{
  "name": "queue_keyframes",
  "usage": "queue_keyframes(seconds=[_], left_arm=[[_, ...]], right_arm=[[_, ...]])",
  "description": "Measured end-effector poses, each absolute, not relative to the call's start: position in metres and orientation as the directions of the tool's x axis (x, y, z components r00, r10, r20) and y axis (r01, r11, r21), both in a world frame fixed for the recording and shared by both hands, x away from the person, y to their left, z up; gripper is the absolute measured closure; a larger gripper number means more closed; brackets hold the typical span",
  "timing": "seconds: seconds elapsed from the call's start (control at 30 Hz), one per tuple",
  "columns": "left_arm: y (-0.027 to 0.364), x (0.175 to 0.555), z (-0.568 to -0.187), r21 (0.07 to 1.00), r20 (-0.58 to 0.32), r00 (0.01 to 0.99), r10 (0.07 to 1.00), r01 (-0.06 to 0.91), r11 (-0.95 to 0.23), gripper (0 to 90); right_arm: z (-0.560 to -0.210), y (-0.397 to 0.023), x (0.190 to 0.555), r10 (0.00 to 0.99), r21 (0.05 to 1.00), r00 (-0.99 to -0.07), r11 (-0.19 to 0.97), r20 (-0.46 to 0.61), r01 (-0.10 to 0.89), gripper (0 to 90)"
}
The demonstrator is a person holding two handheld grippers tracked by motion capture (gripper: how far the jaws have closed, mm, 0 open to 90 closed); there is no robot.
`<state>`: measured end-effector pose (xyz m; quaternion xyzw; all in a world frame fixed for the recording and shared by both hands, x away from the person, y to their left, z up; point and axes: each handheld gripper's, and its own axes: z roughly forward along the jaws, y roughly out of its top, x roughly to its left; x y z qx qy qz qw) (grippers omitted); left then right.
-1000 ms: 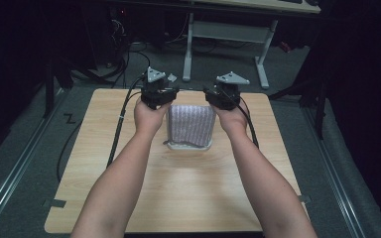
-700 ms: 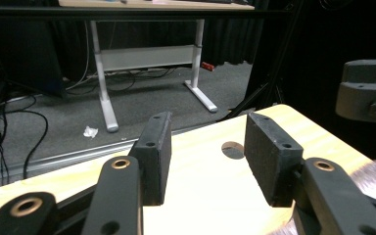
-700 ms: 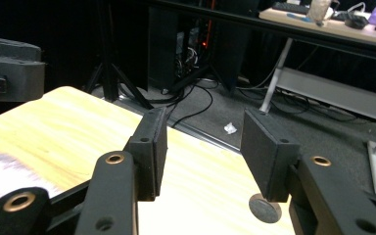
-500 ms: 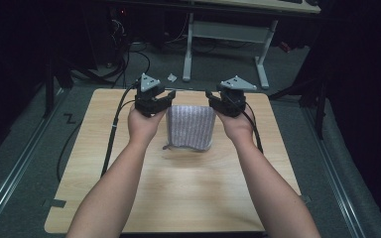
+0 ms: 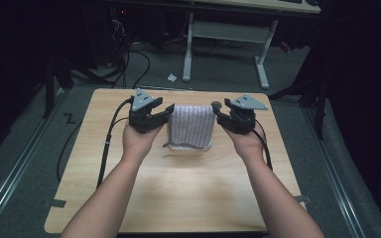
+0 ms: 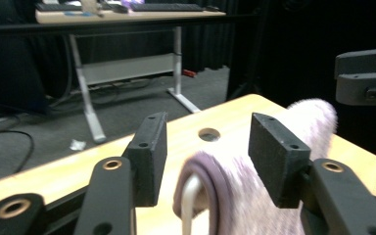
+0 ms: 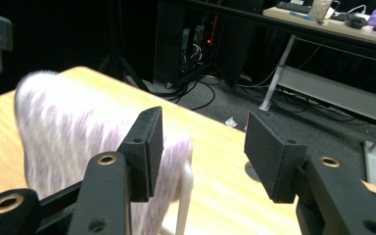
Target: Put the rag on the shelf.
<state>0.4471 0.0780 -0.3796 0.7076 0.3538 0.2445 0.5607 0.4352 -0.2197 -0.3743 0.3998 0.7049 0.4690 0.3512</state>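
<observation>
Left gripper point(image 5: 167, 111): jaws spread and just been opening; nothing pinched, though the cloth's near end sits in the gap between them in the left gripper view.
Right gripper point(image 5: 217, 109): jaws wide apart, likewise just opening, pads off the fabric.
Cloth point(image 5: 191, 125): striped grey-violet fabric (draped over a white rack point(image 6: 191, 198)), between the two grippers, just beside each one's tips.
Table point(image 5: 188, 198): pale wood, under both hands.

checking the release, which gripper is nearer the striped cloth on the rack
Left, narrowly. The left gripper sits at the cloth edge; the right gripper stands just off its other side.
</observation>
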Motion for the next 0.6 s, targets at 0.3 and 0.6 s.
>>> queue_keyframes(seconds=[0.3, 0.6], left_arm=[[0.09, 0.422, -0.42, 0.946, -0.063, 0.637, 0.768, 0.284, -0.158, 43.7], [0.092, 0.398, -0.476, 0.893, -0.118, 0.66, 0.742, 0.397, -0.211, 42.6]], right_arm=[[-0.414, -0.229, 0.403, 0.868, 0.919, -0.471, 0.304, -0.159, 0.25, 48.9], [-0.46, -0.24, 0.383, 0.863, 0.879, -0.479, 0.345, -0.159, 0.33, 47.5]])
